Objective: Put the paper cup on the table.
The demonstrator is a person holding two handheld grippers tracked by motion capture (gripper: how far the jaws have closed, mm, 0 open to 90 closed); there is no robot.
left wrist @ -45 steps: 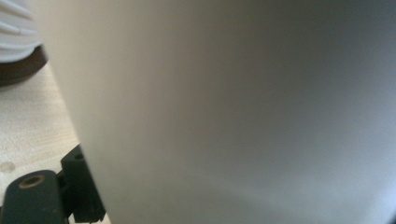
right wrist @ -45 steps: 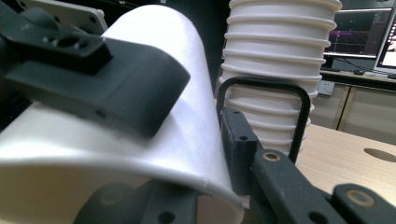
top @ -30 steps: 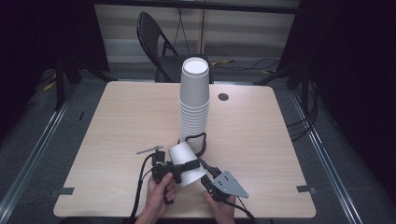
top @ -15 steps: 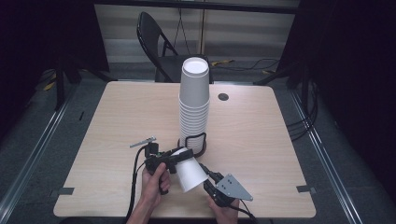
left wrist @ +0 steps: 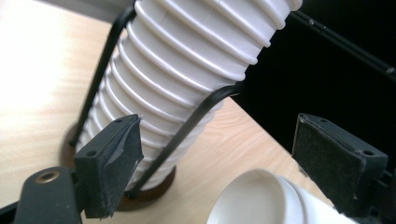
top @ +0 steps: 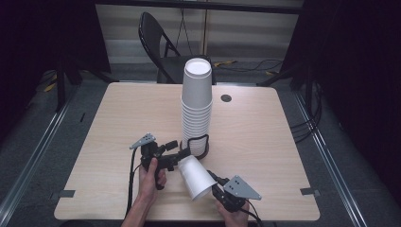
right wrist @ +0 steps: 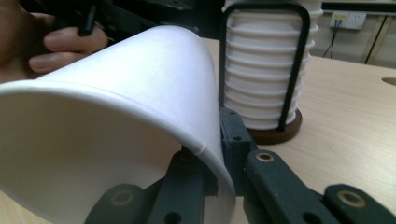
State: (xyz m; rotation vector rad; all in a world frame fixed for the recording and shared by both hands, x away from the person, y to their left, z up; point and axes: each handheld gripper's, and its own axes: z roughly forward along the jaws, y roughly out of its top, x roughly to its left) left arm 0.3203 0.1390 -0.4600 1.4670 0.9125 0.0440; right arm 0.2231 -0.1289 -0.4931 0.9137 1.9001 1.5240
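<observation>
A tall stack of white cups [top: 196, 104] [left wrist: 187, 60] [right wrist: 261, 70] stands mid-table in a black wire holder [top: 201, 139] on a round brown base [right wrist: 275, 133]. A single white cup [top: 195, 177] [right wrist: 116, 116] lies tilted in front of the holder. My right gripper [top: 213, 183] [right wrist: 219, 149] is shut on that cup's rim, pinching the wall. My left gripper [top: 182, 153] [left wrist: 224, 154] is open just left of the holder. The cup's bottom [left wrist: 261, 200] sits low between its wide-apart pads [left wrist: 112, 163], clear of the left one.
The wooden table [top: 265, 132] has a dark round hole [top: 226, 98] behind the stack. A black folding chair [top: 156, 42] stands past the far edge. Cables trail from both grippers toward the table's near edge. Dark floor and rails flank the table.
My left gripper has drifted farther up the table and slightly left, toward the holder's base. The single cup now lies stretched from it down to the right gripper, which has hardly moved.
</observation>
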